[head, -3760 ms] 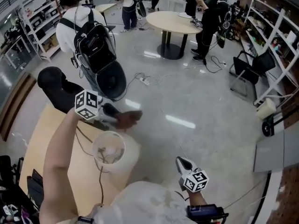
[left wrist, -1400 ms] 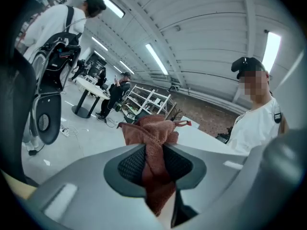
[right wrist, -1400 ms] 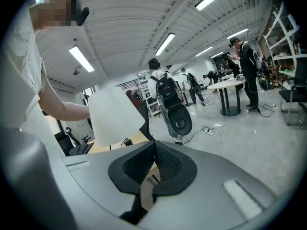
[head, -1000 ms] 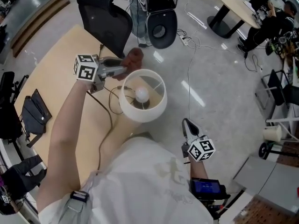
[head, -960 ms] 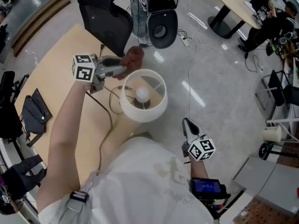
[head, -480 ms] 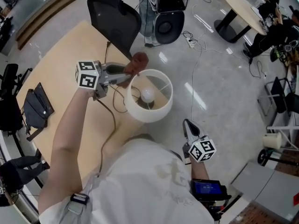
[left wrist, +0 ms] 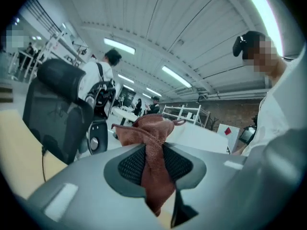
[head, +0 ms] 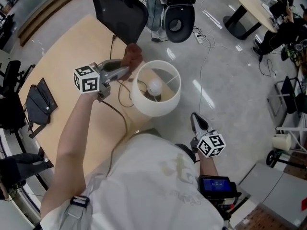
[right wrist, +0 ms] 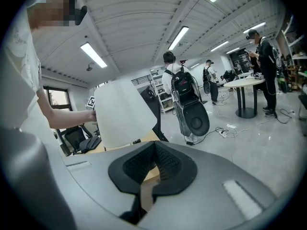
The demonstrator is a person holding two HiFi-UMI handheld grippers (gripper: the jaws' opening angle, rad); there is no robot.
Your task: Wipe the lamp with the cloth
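Note:
The lamp's white shade (head: 156, 92) stands at the wooden table's (head: 62, 47) right edge, its bulb (head: 154, 86) showing inside. My left gripper (head: 125, 70) is shut on a rust-brown cloth (head: 130, 56), which bunches beyond the fingertips at the shade's far-left rim. In the left gripper view the cloth (left wrist: 152, 147) hangs pinched between the pads, with the shade (left wrist: 201, 135) just behind it. My right gripper (head: 196, 121) hangs below and right of the shade, away from it, jaws shut on nothing. The right gripper view shows the shade (right wrist: 123, 113) to the left of my right gripper (right wrist: 154, 152).
A black office chair (head: 120, 8) stands at the table's far side. The lamp's cord (head: 117, 111) trails across the table. A black bag (head: 41, 102) lies at the table's left. A black backpack (head: 178, 13) and a round table (head: 252, 6) are farther off on the floor.
My left gripper has carried the cloth leftward round the shade's far rim. The right gripper has stayed where it was.

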